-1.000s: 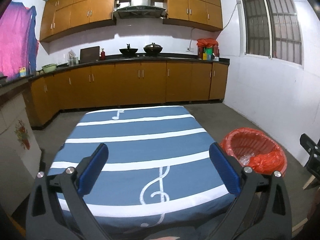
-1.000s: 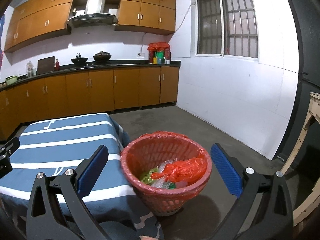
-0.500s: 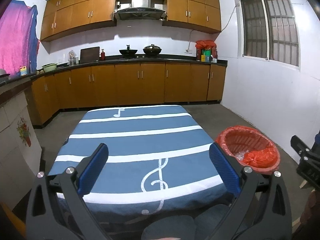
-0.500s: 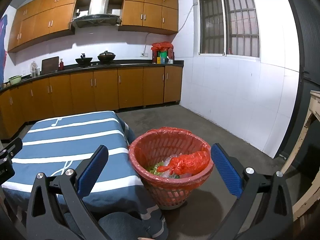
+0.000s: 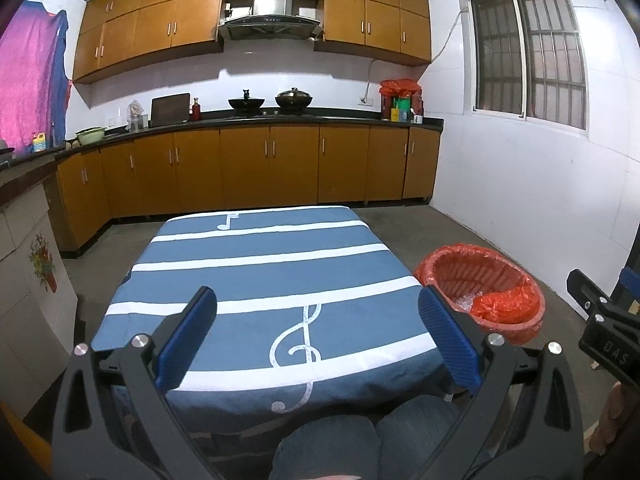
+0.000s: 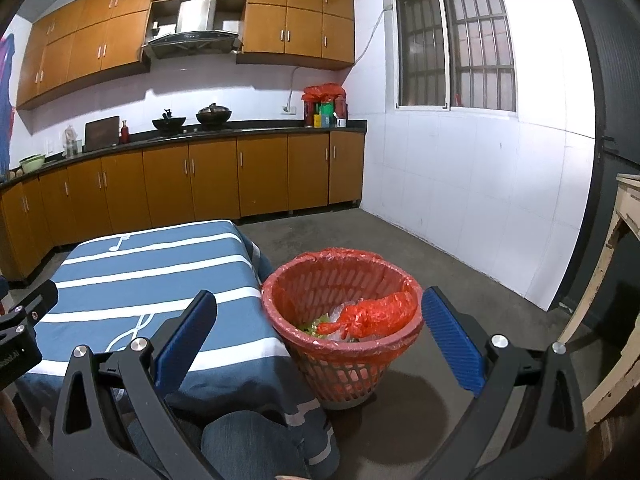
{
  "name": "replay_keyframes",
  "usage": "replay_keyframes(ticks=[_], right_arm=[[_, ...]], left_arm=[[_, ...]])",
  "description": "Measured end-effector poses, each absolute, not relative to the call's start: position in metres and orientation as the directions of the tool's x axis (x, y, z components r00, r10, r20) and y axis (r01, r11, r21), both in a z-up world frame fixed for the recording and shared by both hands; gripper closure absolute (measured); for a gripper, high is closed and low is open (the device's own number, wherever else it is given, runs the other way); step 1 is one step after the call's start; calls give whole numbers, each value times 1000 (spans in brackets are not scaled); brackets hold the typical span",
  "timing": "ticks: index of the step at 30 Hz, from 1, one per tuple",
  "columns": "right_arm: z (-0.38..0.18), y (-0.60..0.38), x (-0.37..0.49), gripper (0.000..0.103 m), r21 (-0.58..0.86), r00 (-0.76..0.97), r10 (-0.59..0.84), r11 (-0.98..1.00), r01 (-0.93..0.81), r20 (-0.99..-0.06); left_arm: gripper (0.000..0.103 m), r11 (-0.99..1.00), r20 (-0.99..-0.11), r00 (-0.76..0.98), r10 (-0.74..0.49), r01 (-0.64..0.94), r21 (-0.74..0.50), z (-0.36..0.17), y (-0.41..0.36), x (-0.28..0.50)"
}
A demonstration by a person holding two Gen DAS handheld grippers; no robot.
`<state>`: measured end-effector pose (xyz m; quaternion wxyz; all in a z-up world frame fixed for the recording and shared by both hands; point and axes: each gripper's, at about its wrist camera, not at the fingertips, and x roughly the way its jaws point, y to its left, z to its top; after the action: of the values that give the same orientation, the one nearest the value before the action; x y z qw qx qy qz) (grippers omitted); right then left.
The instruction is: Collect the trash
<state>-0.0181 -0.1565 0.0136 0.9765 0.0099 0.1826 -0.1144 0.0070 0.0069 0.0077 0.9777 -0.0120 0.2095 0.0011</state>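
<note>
A: Claw states?
B: Left claw [image 5: 318,334] and right claw [image 6: 318,334] both released, empty. Trash sits in the red-lined basket [image 6: 340,280] beside the table's [image 5: 256,272] right edge, probably for short drops.

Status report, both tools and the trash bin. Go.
Left tool open, empty, over table. Right tool open, empty, facing bin. Bin on floor beside table, trash inside. Nothing in the way.
</note>
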Motion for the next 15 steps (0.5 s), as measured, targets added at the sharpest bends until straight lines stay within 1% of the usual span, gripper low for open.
replay_keyframes(ticks=[15], right_arm=[[9, -157, -19, 2, -19, 898, -219, 973, 230, -380]], left_arm=[[4, 999, -435, 900, -14, -2, -36, 2, 7, 11]])
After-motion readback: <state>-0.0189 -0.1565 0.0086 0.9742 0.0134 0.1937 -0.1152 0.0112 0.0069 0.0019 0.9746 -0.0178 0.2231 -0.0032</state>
